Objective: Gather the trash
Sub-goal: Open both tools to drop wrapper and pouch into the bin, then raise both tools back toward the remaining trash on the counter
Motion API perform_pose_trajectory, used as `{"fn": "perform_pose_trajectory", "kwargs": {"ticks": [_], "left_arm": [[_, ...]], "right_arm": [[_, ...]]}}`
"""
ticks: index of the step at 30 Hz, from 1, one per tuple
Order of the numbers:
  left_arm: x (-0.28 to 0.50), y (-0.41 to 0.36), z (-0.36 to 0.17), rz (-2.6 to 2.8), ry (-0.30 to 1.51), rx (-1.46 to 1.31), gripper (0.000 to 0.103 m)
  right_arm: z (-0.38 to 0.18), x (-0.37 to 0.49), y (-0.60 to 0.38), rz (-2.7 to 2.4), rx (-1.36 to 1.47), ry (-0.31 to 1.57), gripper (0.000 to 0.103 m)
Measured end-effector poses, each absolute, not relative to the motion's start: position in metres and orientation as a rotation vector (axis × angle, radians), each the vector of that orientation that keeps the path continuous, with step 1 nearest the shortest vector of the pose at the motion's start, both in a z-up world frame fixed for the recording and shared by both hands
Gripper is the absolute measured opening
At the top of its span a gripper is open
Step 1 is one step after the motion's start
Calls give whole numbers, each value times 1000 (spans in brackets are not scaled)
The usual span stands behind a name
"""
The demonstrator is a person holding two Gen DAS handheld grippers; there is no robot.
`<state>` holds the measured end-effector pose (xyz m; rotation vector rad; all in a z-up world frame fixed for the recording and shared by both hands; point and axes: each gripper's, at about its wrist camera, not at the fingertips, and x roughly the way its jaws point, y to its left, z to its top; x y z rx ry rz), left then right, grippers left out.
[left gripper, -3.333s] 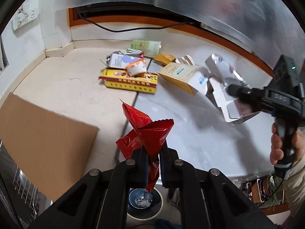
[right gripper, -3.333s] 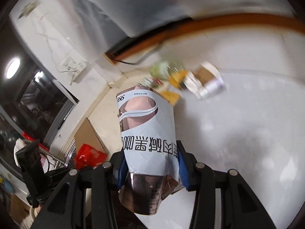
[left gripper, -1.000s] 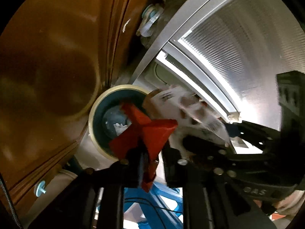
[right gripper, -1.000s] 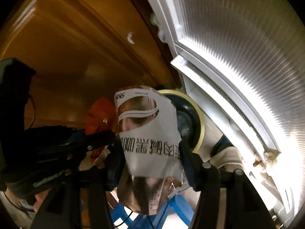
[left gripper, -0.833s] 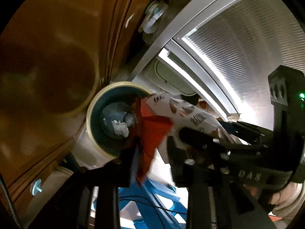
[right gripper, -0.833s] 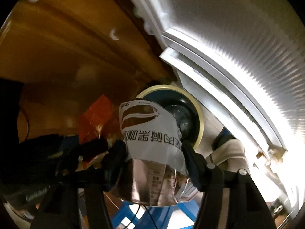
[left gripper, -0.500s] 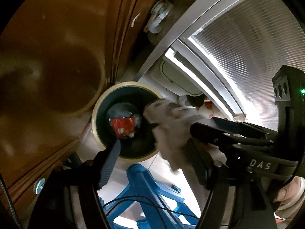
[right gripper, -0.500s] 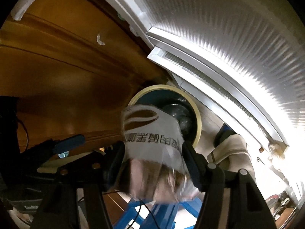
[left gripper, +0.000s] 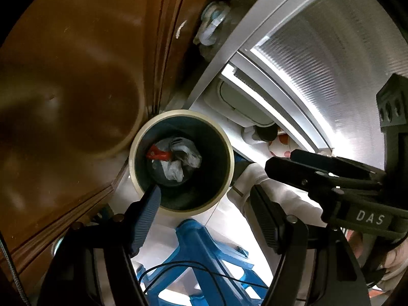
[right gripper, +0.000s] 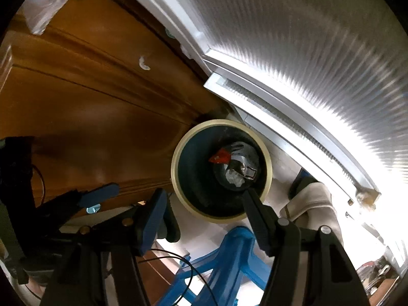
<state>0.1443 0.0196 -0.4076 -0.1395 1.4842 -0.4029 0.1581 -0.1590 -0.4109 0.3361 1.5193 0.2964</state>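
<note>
A round bin [left gripper: 142, 137] [right gripper: 178, 158] with a cream rim and dark inside stands on the floor below both grippers. At its bottom lie the red wrapper [left gripper: 158, 154] [right gripper: 220, 157], the silver-and-white pouch [left gripper: 185, 151] [right gripper: 242, 159] and some crumpled white paper [left gripper: 174, 172]. My left gripper [left gripper: 206, 199] hangs over the bin's near rim, open, nothing between its fingers. My right gripper [right gripper: 201, 201] is open and empty too, over the same rim; the left wrist view shows it [left gripper: 280, 160] entering from the right.
A brown wooden cabinet door [left gripper: 63, 89] [right gripper: 89, 102] stands left of the bin. A ribbed metal panel with a white frame [left gripper: 318, 63] [right gripper: 293, 51] runs to the right. A blue stool [left gripper: 204, 250] [right gripper: 229, 255] and a thin black cable [left gripper: 191, 267] lie just below the grippers.
My left gripper opened and the red wrapper fell into the bin. My right gripper let the silver-and-white pouch go, and it now lies in the bin as well.
</note>
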Motion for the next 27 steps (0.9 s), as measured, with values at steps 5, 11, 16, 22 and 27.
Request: {"fn": "perform_pose_trajectory", "kwargs": {"ticks": [5,11,16,22,27], "left_arm": [[137,17,-395,-418,1467,-115,71],[125,17,-366,-431,1431,-116,71],[111,20,-328,-435,1379,-127,71],[94,26,-280,-443,1299,-138,71],[83,29,-240,-455,1226,-148,72]], "right_arm": [[-389,152,-153,309,249,1473,63],[-350,142,-155,329,164,1414,63],[-307,130,-163,335,154,1352,63],[-257,113,-169,338,123,1255,63],[-218,97,-173,346,66,1165,63]]}}
